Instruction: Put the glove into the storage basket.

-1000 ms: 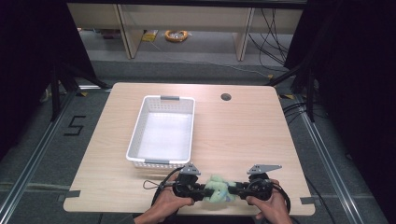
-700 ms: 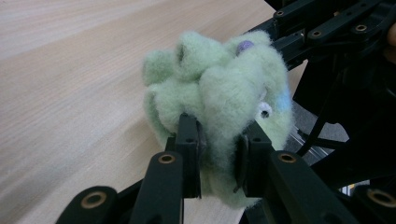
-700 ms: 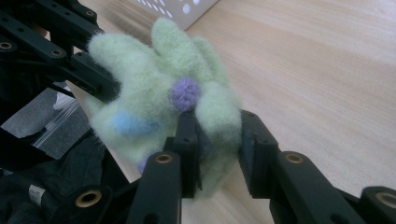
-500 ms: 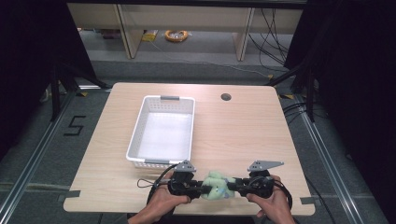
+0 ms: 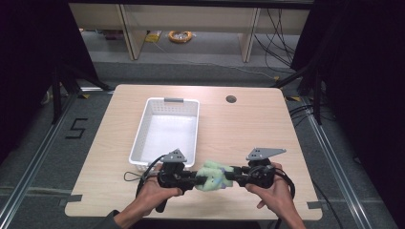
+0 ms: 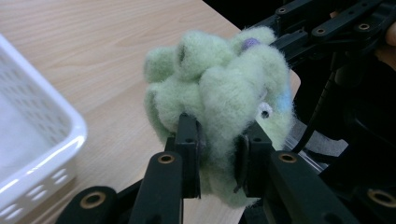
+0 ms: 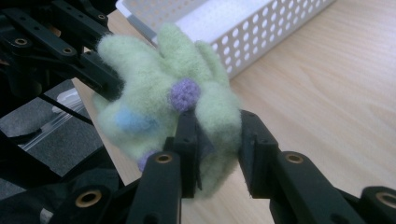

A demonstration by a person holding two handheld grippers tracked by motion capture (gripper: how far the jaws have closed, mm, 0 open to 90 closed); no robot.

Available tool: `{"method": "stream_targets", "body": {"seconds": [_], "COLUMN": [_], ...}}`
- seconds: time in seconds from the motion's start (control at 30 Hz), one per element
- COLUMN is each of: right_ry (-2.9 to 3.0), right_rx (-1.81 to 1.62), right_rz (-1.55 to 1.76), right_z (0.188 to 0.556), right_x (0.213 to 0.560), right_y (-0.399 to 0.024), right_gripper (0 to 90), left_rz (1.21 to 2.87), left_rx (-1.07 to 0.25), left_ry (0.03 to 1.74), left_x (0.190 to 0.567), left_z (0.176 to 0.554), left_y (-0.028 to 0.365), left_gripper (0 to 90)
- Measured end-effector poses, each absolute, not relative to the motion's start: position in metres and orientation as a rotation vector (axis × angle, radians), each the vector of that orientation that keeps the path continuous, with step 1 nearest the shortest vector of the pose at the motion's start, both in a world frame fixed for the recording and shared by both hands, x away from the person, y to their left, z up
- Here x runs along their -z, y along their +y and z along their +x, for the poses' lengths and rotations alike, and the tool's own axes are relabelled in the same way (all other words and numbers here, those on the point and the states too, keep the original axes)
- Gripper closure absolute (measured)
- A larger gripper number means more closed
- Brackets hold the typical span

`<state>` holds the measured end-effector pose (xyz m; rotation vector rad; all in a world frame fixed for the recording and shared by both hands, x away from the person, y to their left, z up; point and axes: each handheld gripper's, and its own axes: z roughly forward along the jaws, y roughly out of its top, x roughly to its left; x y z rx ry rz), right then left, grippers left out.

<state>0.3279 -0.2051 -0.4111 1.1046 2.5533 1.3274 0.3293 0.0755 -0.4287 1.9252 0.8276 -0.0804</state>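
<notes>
A fluffy pale green plush toy with purple and blue dots hangs between both grippers near the table's front edge. My left gripper is shut on its left side; in the left gripper view the toy bulges up between the jaws. My right gripper is shut on the toy's right side. In the right gripper view the toy shows a purple dot just above my jaws, and the left gripper's jaws bite into its far side.
A white perforated basket with nothing in it stands on the wooden table, just beyond the left gripper. A round cable hole lies at the back. Dark floor and shelving surround the table.
Both hands and the toy have shifted very slightly; the grip on the toy is the same on both sides.
</notes>
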Motion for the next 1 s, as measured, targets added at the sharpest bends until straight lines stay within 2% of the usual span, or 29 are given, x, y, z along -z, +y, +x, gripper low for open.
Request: {"method": "stream_targets", "body": {"seconds": [0.7, 1.0], "right_ry": [2.634, 2.679], "right_rx": [-1.343, -1.315], "right_rz": [1.032, 1.001], "right_z": [0.377, 0.406], "right_x": [0.386, 0.378], "right_y": [-0.157, -0.124], "right_gripper": [71.6, 71.6], "left_rz": [1.891, 1.883], "left_rx": [0.075, 0.058], "left_ry": [0.917, 0.989], "left_x": [0.408, 0.402], "left_z": [0.359, 0.376], "left_y": [0.124, 0.153], "left_gripper": [73.3, 73.2]}}
